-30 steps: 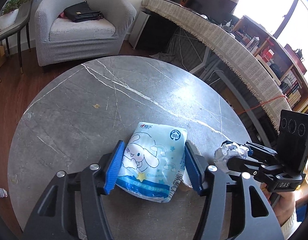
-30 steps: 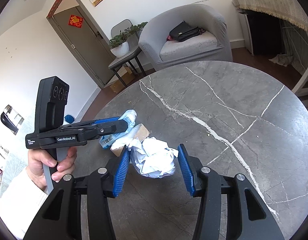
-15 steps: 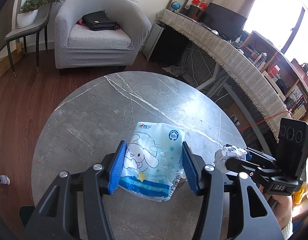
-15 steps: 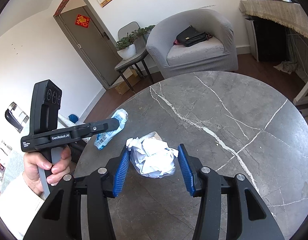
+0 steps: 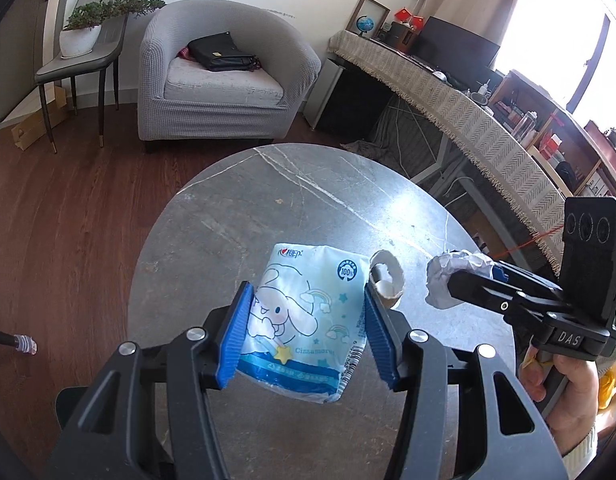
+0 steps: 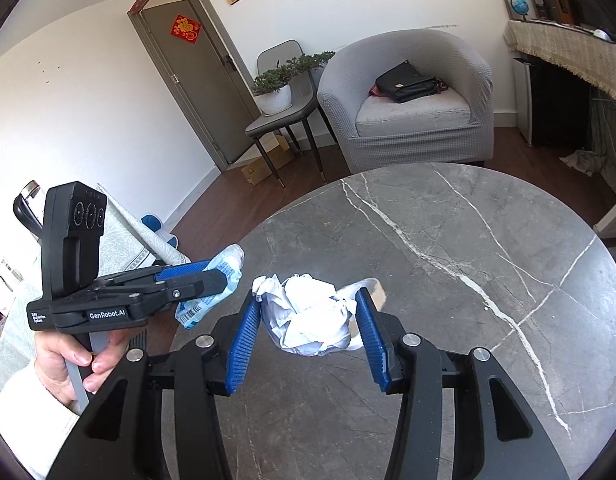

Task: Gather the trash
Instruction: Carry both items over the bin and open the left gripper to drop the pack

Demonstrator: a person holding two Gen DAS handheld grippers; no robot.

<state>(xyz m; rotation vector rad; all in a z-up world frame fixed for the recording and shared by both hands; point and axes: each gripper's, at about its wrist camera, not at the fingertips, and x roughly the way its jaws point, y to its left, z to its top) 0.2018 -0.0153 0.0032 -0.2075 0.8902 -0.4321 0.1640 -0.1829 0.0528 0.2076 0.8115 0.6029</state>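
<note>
Tissue pack (image 5: 304,320) in L hand-held gripper (image 5: 306,330)

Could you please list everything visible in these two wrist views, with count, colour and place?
Tissue pack: one, light blue with a cartoon print, held between the left gripper's jaws, above the table.
Crumpled paper: one, white, held between the right gripper's jaws.
Cardboard tube: one, white and tan, lying on the table beyond the tissue pack.
Table: one, round, grey marble with white veins.
Armchair: one, grey, beyond the table.
Bag: one, black, on the armchair seat.
Side chair: one, grey, left of the armchair.
Potted plant: one, green in a white pot, on the side chair.
Door: one, grey-brown.
Left gripper: one, black with blue pads.
Right gripper: one, black with blue pads.
</note>
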